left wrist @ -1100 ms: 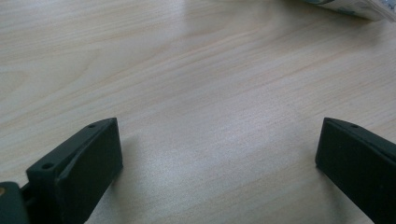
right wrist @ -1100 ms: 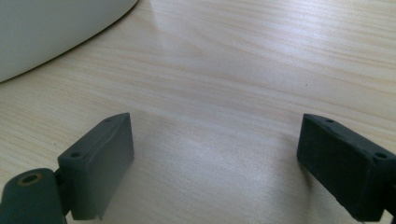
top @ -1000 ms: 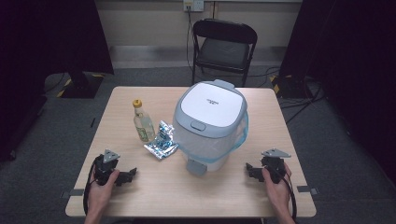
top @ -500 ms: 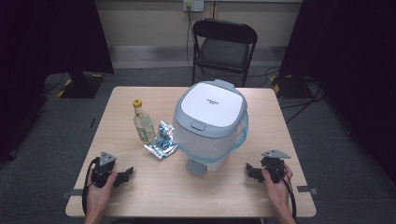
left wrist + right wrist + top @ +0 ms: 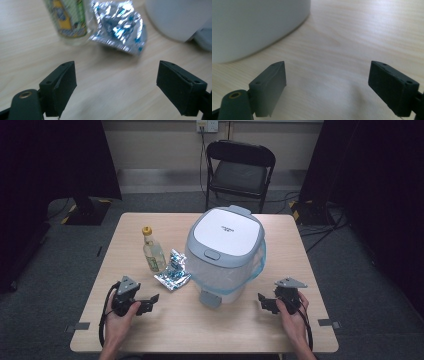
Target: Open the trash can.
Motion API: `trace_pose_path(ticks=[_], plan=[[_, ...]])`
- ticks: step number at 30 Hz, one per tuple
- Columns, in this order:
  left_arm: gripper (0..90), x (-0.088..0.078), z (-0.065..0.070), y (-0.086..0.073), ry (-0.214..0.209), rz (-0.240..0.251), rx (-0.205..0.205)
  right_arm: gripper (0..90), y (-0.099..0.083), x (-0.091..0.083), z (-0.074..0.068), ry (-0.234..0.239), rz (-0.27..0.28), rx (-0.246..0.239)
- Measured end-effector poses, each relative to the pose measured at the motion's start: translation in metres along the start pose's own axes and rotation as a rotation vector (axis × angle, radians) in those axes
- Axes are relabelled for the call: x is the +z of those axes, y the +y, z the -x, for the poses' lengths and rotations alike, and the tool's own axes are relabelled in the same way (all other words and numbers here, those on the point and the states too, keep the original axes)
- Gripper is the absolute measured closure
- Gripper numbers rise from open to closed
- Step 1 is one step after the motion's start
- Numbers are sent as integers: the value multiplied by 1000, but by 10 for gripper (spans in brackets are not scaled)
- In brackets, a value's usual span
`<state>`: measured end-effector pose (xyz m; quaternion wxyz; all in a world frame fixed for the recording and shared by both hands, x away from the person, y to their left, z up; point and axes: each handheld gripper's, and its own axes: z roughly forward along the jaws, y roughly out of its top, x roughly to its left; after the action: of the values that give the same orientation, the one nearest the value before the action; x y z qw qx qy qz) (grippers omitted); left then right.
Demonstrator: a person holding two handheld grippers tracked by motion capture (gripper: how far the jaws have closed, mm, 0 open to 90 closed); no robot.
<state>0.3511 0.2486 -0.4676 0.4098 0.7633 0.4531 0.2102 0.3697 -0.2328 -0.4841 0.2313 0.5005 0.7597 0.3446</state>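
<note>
Table (image 5: 220, 330): lidded white bin (image 5: 225, 251) at centre, contents hidden; bottle (image 5: 153, 251) and foil packet (image 5: 173, 271) at 9 o'clock. Left gripper (image 5: 150, 301) at 7, right gripper (image 5: 264, 301) at 5, both released, empty.

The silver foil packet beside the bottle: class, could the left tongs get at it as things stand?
Probably yes. The left tongs stand open and empty, with bare table between them and the foil packet; the bottle stands to one side, off the path.
</note>
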Motion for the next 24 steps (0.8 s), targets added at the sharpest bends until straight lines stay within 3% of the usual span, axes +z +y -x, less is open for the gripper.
trace_pose_path(ticks=[2, 5, 7, 11, 13, 15, 17, 18, 19, 22, 24], plan=[[159, 7, 6, 8, -38, 19, -40, 139, 6, -1, -2, 13, 12, -10], [159, 18, 14, 21, -34, 25, -47, 140, 16, -2, -4, 30, 30, -13], [168, 25, 17, 29, -57, 29, -66, 144, 22, -2, -4, 31, 40, -14], [180, 36, 22, 42, -62, 25, -56, 150, 34, -2, -4, 35, 75, -6], [180, 48, 27, 56, -78, 25, -50, 151, 39, -1, -5, 35, 81, -8], [181, 54, 27, 63, -90, -1, -51, 151, 43, 0, -7, 40, 89, -4], [188, 62, 28, 69, -125, -10, -100, 154, 45, 2, -7, 30, 92, -4], [193, 66, 28, 71, -138, -13, -104, 154, 46, 4, -7, 26, 92, -2], [192, 69, 29, 73, -116, -21, -84, 161, 47, 5, -7, 13, 94, 5], [203, 81, 31, 77, -126, -9, -92, 178, 49, 10, -6, 0, 103, 15], [211, 86, 33, 80, -88, -4, -84, 188, 51, 12, -7, 5, 108, 13]])
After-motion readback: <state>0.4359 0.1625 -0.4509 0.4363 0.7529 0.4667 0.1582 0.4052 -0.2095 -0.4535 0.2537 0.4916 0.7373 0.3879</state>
